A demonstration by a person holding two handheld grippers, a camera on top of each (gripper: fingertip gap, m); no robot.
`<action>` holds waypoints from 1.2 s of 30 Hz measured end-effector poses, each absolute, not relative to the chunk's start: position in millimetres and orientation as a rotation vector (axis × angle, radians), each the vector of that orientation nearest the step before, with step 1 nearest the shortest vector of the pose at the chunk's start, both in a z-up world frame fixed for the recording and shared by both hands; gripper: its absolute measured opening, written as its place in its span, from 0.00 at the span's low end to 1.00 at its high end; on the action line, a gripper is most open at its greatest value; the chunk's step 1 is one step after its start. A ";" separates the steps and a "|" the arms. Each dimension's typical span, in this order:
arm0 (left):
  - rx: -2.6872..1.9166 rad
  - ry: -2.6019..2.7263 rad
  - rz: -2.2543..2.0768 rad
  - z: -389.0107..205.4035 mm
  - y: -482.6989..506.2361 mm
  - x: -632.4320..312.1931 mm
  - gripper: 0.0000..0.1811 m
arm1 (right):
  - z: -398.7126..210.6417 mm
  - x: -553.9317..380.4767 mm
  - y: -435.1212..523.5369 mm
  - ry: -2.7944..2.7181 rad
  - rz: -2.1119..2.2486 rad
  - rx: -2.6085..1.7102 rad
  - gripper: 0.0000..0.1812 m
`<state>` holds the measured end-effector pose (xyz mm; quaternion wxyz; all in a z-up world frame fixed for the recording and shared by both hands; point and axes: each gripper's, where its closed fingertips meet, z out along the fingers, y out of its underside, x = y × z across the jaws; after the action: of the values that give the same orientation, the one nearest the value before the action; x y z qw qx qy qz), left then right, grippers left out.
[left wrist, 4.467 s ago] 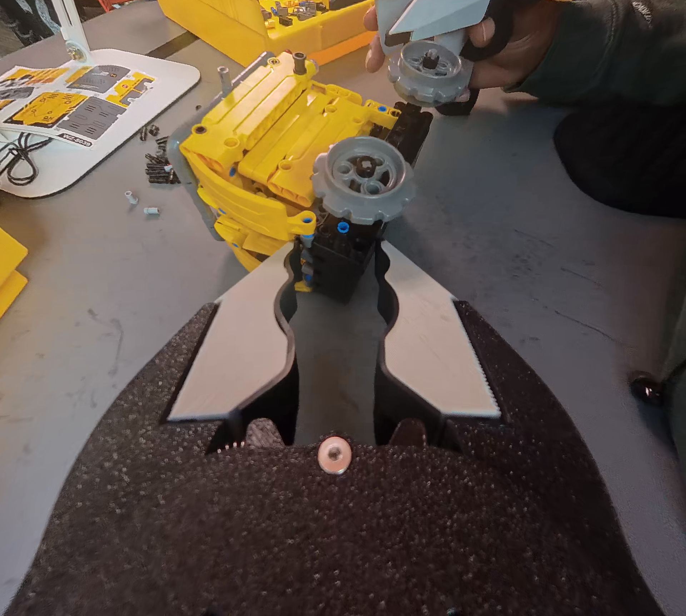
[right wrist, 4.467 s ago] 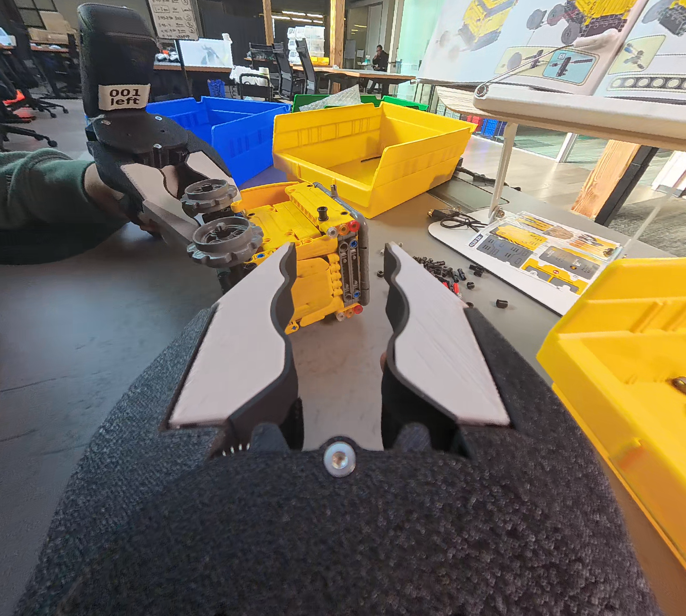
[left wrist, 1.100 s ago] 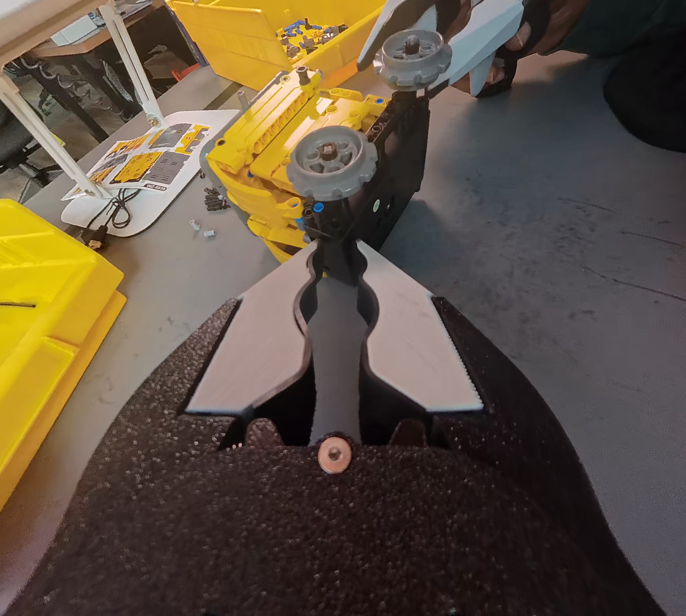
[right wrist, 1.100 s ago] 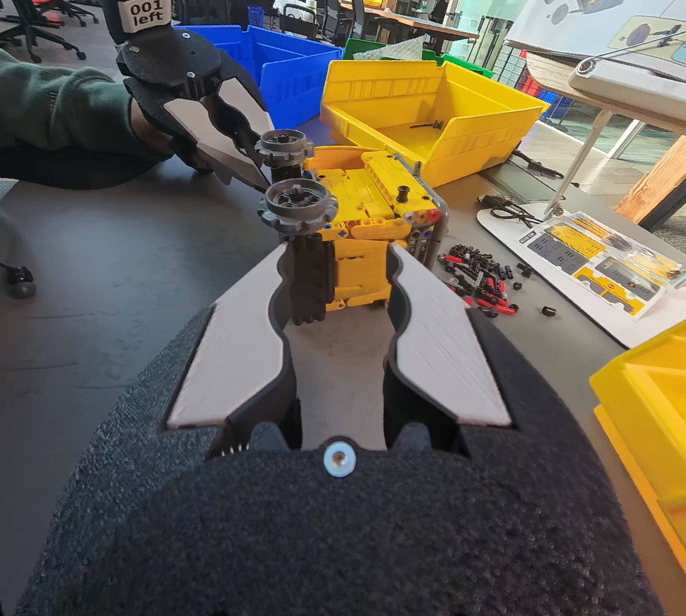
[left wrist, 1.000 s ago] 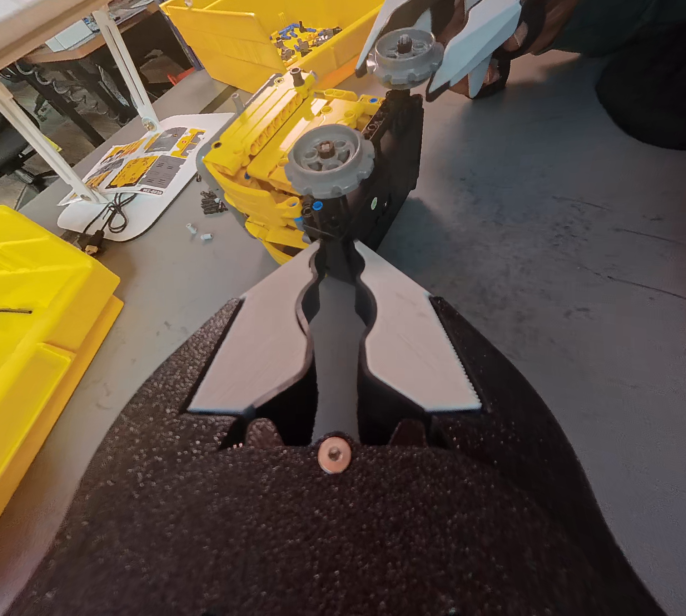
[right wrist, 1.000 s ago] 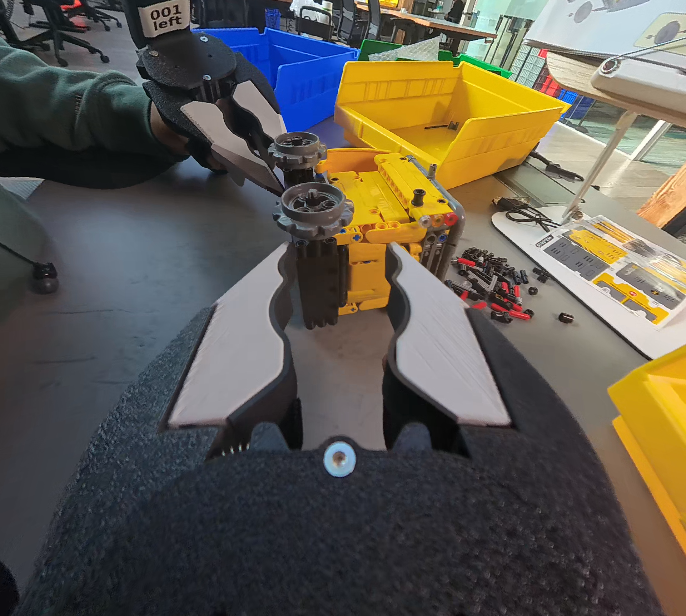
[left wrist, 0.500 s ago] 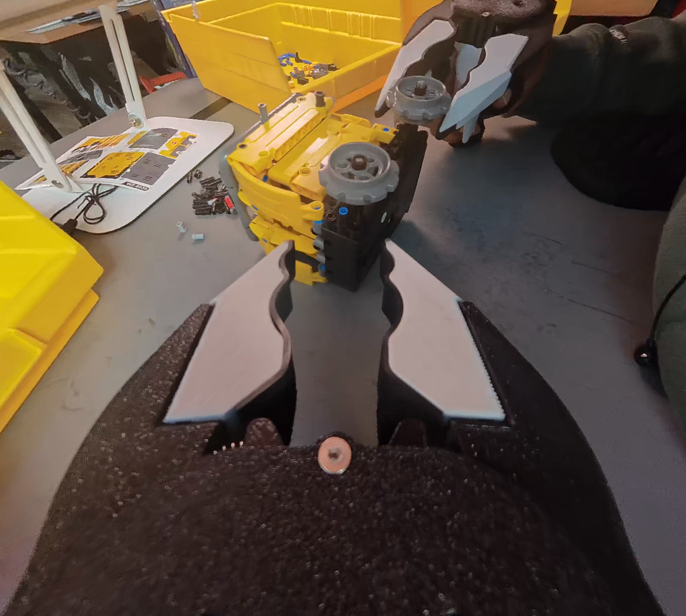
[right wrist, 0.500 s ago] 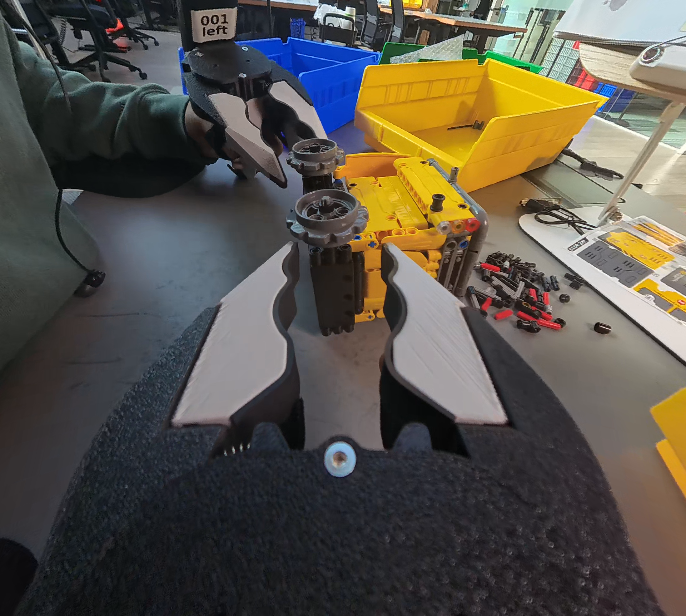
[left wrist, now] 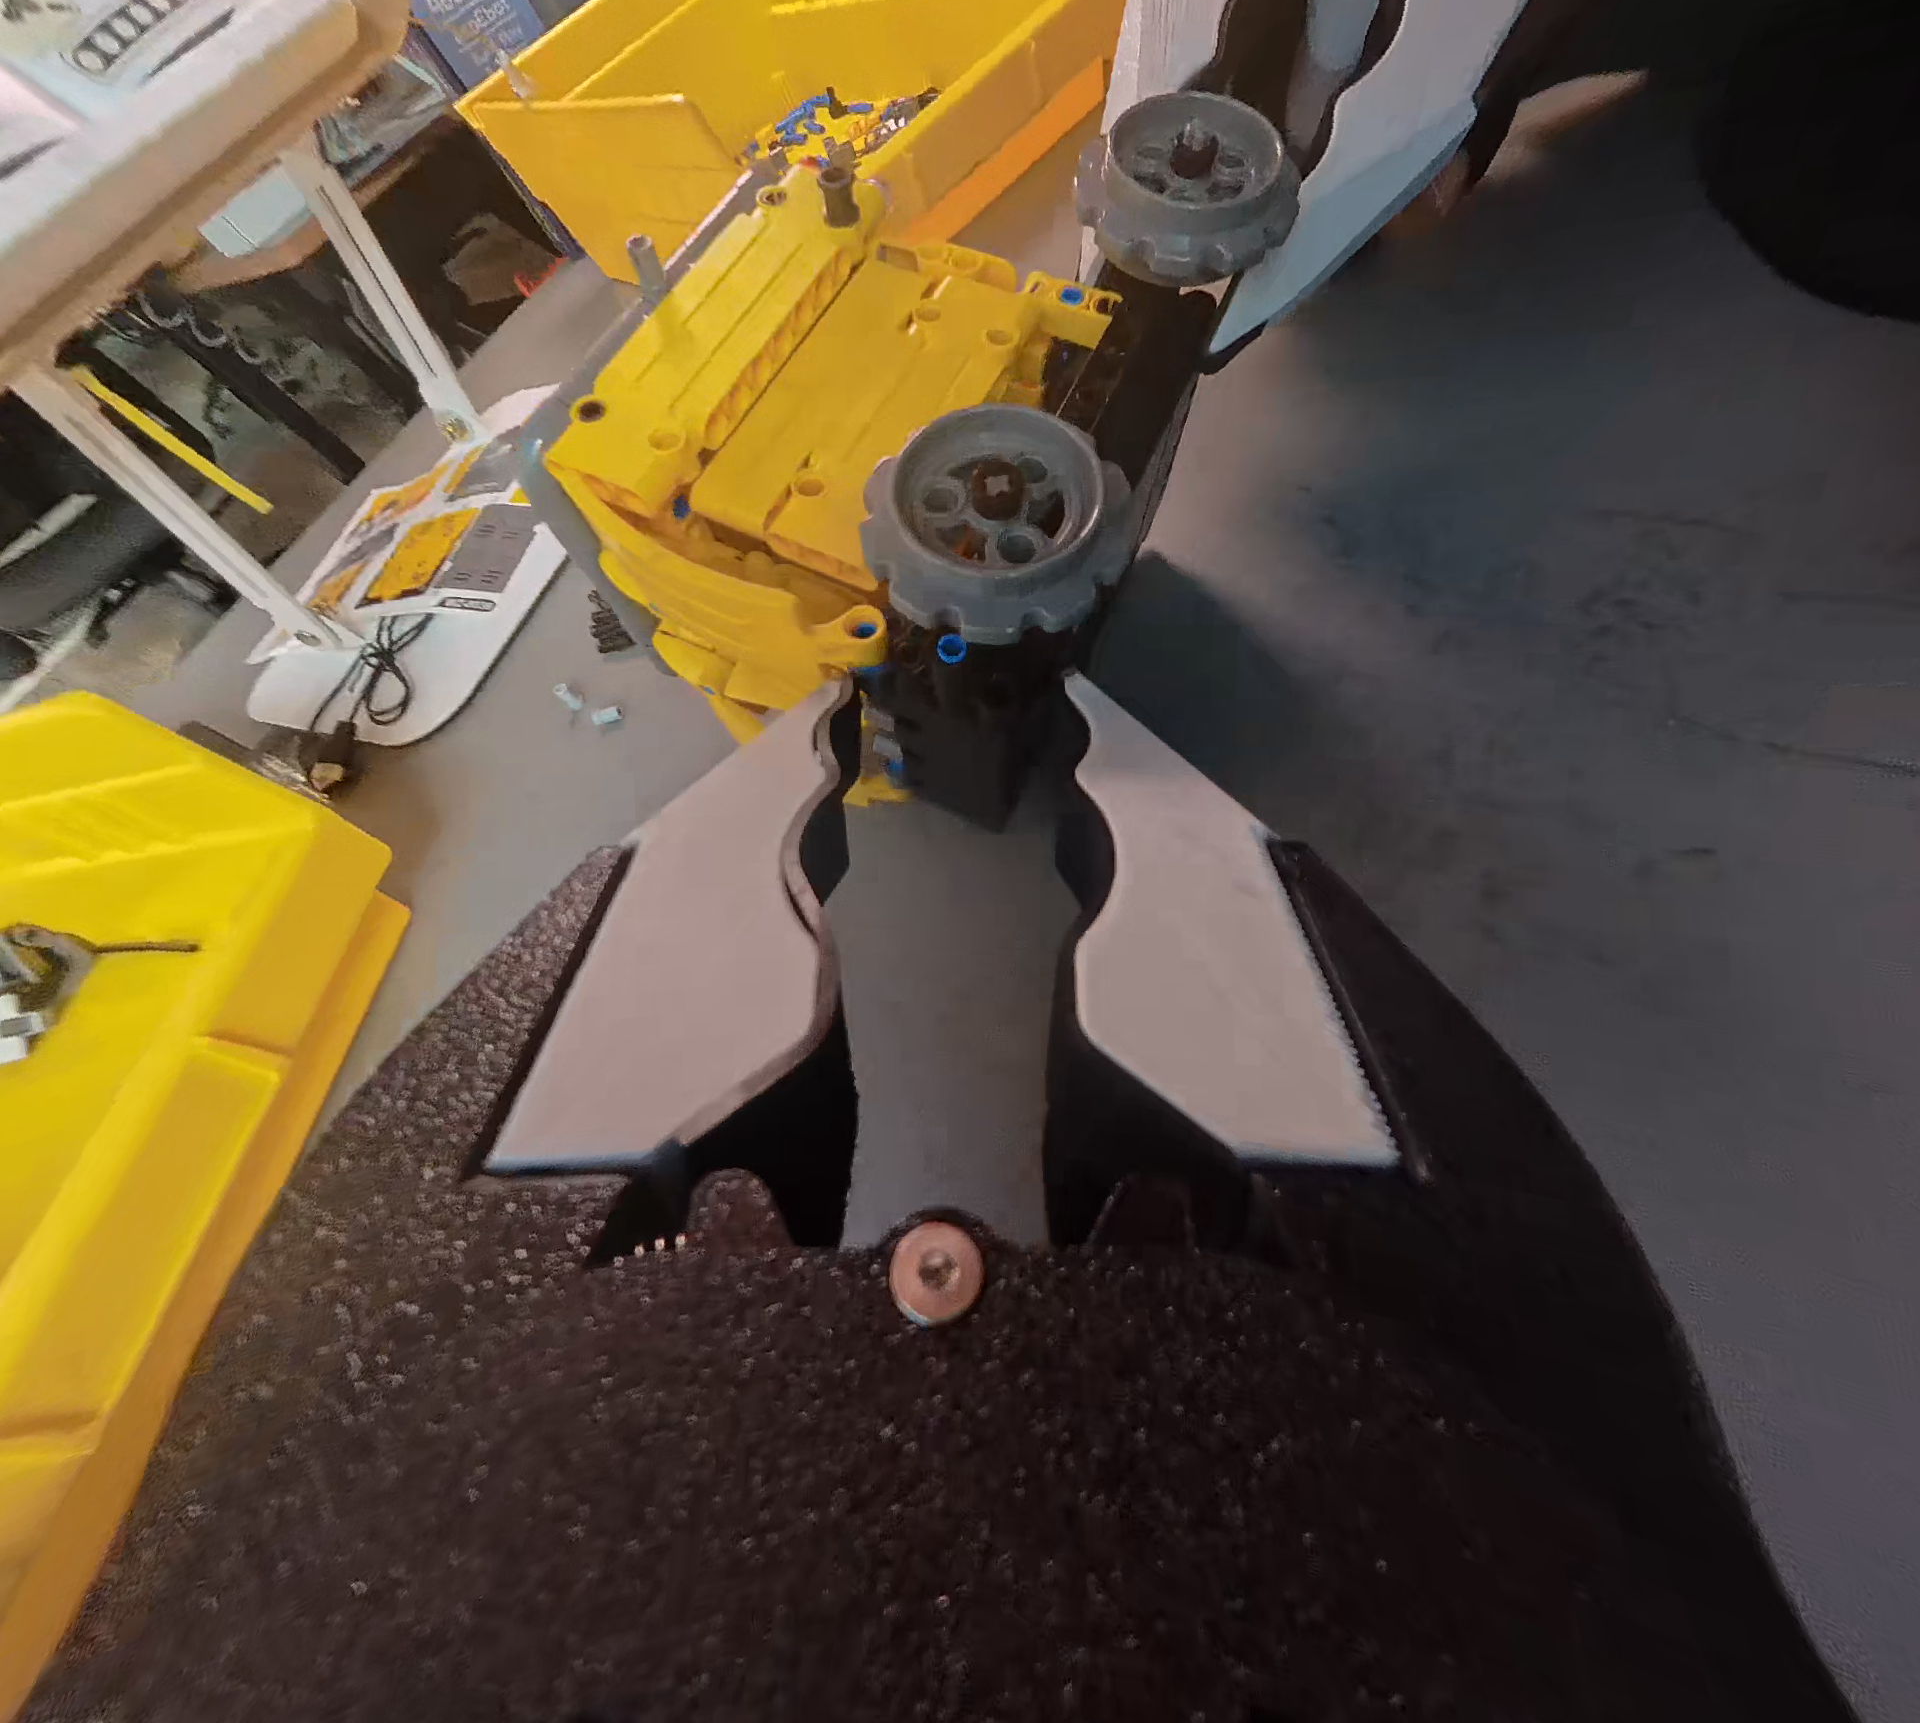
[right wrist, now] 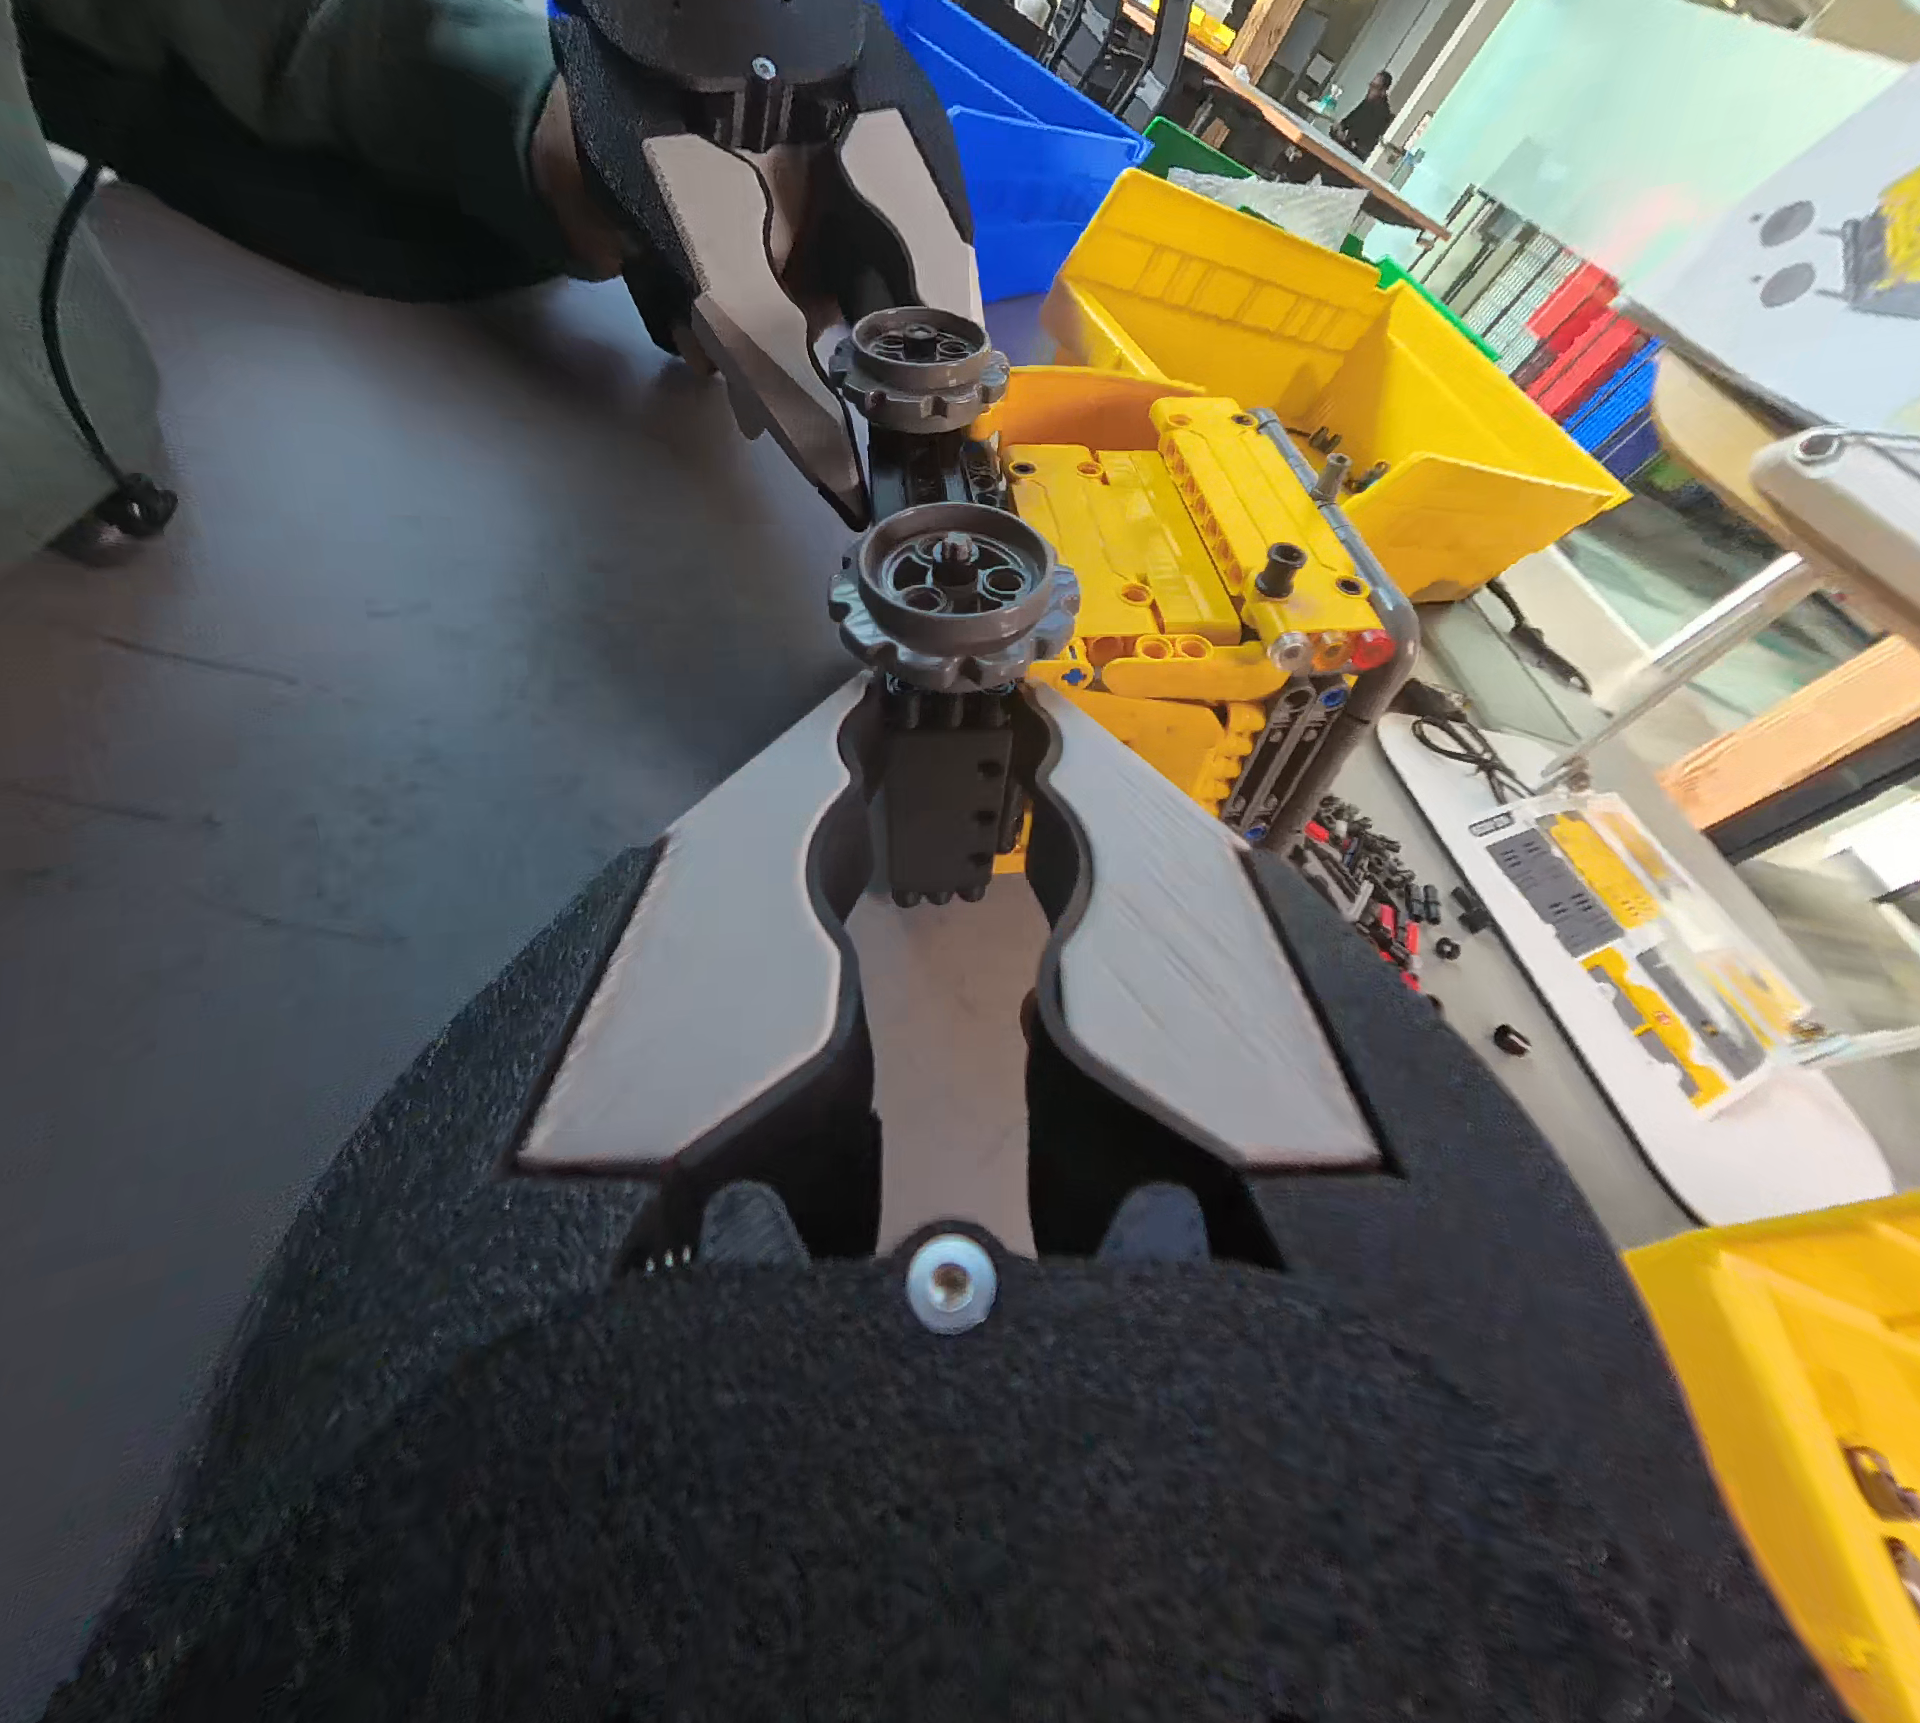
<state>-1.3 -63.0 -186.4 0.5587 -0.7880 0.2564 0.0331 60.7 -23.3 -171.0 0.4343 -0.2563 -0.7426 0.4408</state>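
the left tool carries a white label with dark print. behind the yellow and black brick model on the grey bench, a yellow plastic bin holds small blue and black parts. left tool and right tool each clamp the model's black column under a grey toothed wheel.

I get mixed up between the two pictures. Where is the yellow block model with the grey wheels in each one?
Left wrist view: the yellow block model sits centre, just past the left gripper, whose fingers flank its black end.
Right wrist view: the model sits centre-right, beyond the right gripper.
Shared landmark: the white instruction board lying flat on the table.
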 end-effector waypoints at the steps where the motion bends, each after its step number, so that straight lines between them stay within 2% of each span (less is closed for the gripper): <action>1: -1.849 0.632 0.129 -187.1 -63.8 -1.1 0.19 | -172.3 61.3 -23.8 -1.850 1.061 -0.602 0.13; 13: -1.850 0.729 0.283 -194.7 -65.2 -3.8 0.18 | -178.0 62.3 -26.2 -1.863 0.921 -0.497 0.13; 36: -1.848 0.596 0.081 -182.5 -65.2 -1.4 0.18 | -168.4 53.8 -11.7 -1.789 1.078 -0.766 0.14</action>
<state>-1.4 -65.2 -182.5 0.5640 -0.7852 0.2533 0.0346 53.8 -11.7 -168.4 0.4424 -0.3087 -0.7213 0.4345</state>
